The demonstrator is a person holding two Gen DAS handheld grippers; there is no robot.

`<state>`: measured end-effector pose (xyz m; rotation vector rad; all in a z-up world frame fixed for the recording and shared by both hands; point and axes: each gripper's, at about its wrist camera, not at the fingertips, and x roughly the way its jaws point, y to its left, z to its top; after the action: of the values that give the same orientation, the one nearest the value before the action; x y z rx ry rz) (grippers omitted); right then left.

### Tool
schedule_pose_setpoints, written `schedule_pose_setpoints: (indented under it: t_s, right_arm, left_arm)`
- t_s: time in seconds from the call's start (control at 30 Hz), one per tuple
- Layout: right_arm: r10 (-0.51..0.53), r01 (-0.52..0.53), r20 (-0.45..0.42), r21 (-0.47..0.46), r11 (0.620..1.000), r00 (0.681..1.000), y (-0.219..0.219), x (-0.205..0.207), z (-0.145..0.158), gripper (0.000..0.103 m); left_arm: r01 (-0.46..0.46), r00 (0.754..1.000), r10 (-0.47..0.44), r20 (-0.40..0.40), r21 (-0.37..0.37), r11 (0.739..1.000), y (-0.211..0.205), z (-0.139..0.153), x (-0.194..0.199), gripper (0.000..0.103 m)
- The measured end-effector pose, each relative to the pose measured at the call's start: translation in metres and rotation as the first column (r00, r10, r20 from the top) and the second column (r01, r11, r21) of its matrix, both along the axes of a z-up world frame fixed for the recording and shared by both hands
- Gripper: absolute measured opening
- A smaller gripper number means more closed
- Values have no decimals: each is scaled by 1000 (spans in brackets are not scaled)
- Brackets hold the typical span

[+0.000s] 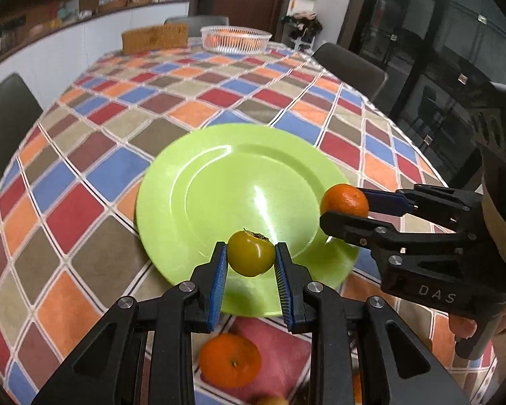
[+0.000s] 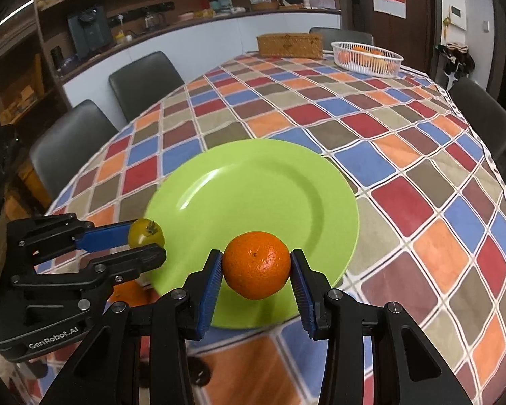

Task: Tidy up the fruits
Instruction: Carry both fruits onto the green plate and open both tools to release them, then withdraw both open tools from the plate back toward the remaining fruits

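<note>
- Nearest, on the checked tablecloth (image 1: 84, 209) under the left gripper's arms: a loose tangerine (image 1: 230, 360), stem dimple up, resting on a pink square. Parts of other fruit at the bottom edge, too cut off to name.
- Left gripper (image 1: 251, 256): jaws narrowed onto a yellow-green persimmon (image 1: 250, 253), blue pads (image 1: 219, 280) pressed to its two sides, dried calyx on top. Fruit is held above the near rim of the green plate (image 1: 219, 182).
- Right gripper (image 2: 256, 266): jaws closed on an orange tangerine (image 2: 256, 265), a pad against each side. It hangs over the plate's near rim, on the right-hand side.
- The two grippers sit side by side, apart, each reaching in over the plate from its own side.
- Plate lies flat on the cloth, bare and glossy.
- Far end of table: white slatted basket (image 2: 367, 58) holding orange fruit, with a woven box (image 2: 289, 45) just left of it.
- Dark chairs (image 2: 145, 81) stand round the table edges.
</note>
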<state>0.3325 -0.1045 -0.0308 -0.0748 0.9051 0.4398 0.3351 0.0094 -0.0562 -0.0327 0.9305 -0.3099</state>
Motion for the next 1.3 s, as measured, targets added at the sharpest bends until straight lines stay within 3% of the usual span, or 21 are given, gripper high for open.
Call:
schedule_pose_setpoints:
  t_s: [0.27, 0.57, 1.0, 1.07, 1.3]
  right_arm:
    - [0, 0, -62, 1, 1000, 998, 1, 18, -16, 42]
    - [-11, 11, -48, 3, 1000, 999, 0, 12, -13, 43]
    - [-6, 6, 88, 0, 1000, 996, -8, -49, 37, 43]
    - [-4, 4, 111, 2, 1000, 994, -10, -61, 45, 49]
    - [-9, 6, 161, 24, 1000, 987, -17, -107, 66, 54]
  left_arm:
    - [-9, 999, 9, -52, -1, 1000, -3, -12, 11, 28]
    - [-31, 999, 32, -29, 19, 999, 0, -5, 5, 33]
    - [-45, 992, 36, 124, 71, 996, -7, 53, -62, 45]
    - [-52, 989, 41, 142, 78, 996, -8, 60, -75, 47]
    - [-80, 979, 63, 193, 80, 994, -12, 78, -123, 57]
